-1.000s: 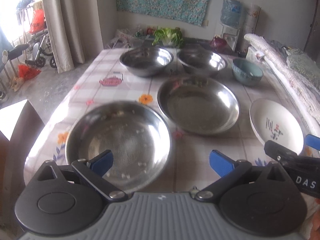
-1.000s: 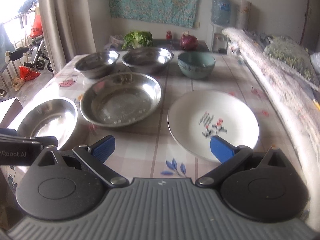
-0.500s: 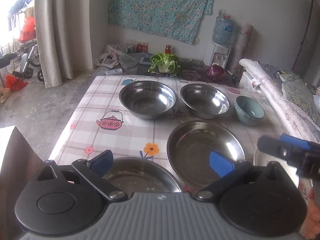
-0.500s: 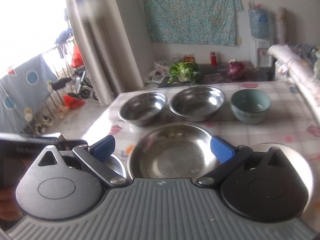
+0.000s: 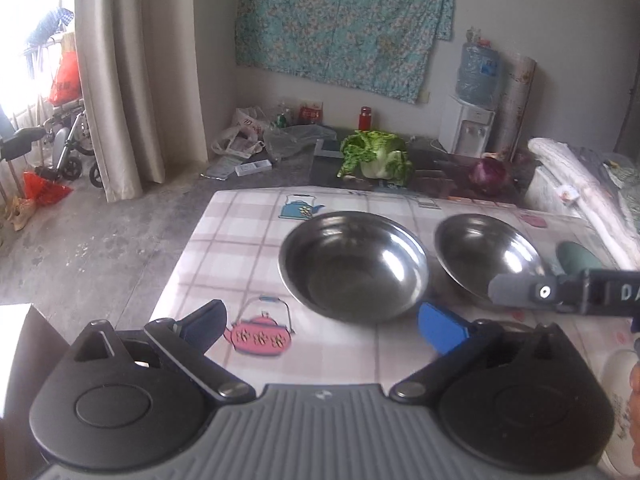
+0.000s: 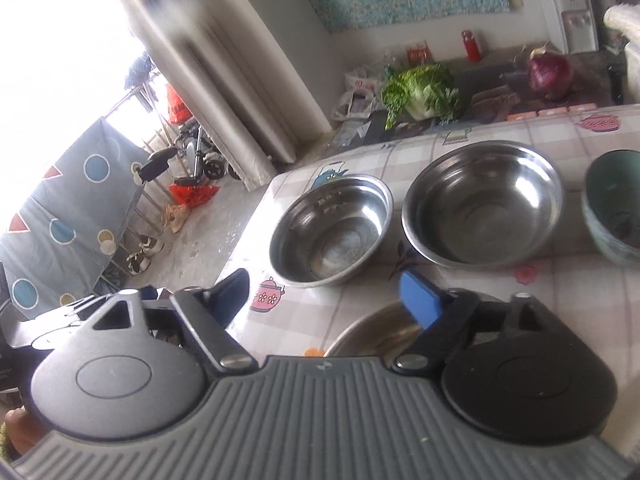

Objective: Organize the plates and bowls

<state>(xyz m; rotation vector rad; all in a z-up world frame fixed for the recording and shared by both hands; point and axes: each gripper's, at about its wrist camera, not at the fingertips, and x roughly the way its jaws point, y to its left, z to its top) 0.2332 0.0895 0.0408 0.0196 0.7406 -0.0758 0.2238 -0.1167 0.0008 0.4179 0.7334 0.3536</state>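
Two steel bowls sit on a checked tablecloth.

Bright daylight floods through a window beside a beige curtain. A turquoise floral cloth hangs on the pale wall above a grey concrete floor.

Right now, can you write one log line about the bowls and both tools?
left tool: open, empty | right tool: open, empty, just closing | two steel bowls side by side | teal bowl right of them
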